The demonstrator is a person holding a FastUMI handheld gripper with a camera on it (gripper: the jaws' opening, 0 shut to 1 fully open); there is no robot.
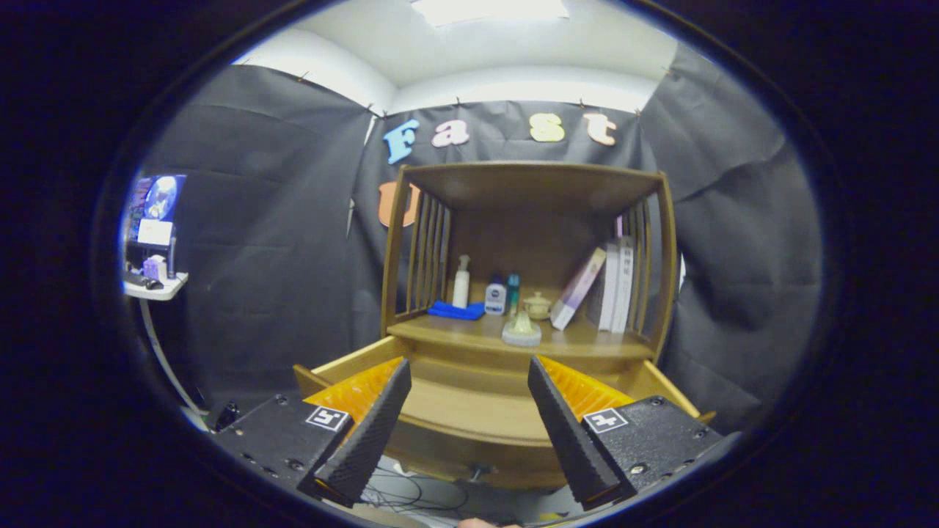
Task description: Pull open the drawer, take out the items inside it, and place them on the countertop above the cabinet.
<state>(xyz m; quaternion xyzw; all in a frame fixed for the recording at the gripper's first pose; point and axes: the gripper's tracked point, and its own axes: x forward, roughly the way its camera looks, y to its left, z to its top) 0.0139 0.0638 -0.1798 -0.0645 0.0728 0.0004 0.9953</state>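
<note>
Gripper (469, 389) nearest the lens: its two fingers (374, 425) stand wide apart w/ nothing between them, both angled in over the drawer.

Drawer (469, 414) is pulled out of the cabinet, right under and between the fingers. Its wooden floor shows bare in the gap betw. the fingers; the side walls run out past each finger on either side. Whether anything lies in the parts the fingers cover, can't tell. Curved front edge of the drawer sits just below the fingertips, w/ cables (411, 495) on the floor beneath.

Countertop (587, 341) is beyond the fingers, just above the drawer's back. On it, from one side to the other:
- blue cloth (456, 311), lying flat
- white pump bottle (461, 282), upright, just behind the cloth
- small white bottle (495, 295) and teal bottle (512, 291), side by side
- pale round dish w/ a cone-shaped thing (521, 330), nearest the counter's front edge
- small lidded pot (538, 305), behind the dish
- books (603, 286), one leaning, the rest upright against the slatted side

Shelf top (528, 183) roofs the counter space. Off to one side, well apart from the cabinet: small white table (155, 288) w/ a screen (155, 209).
</note>
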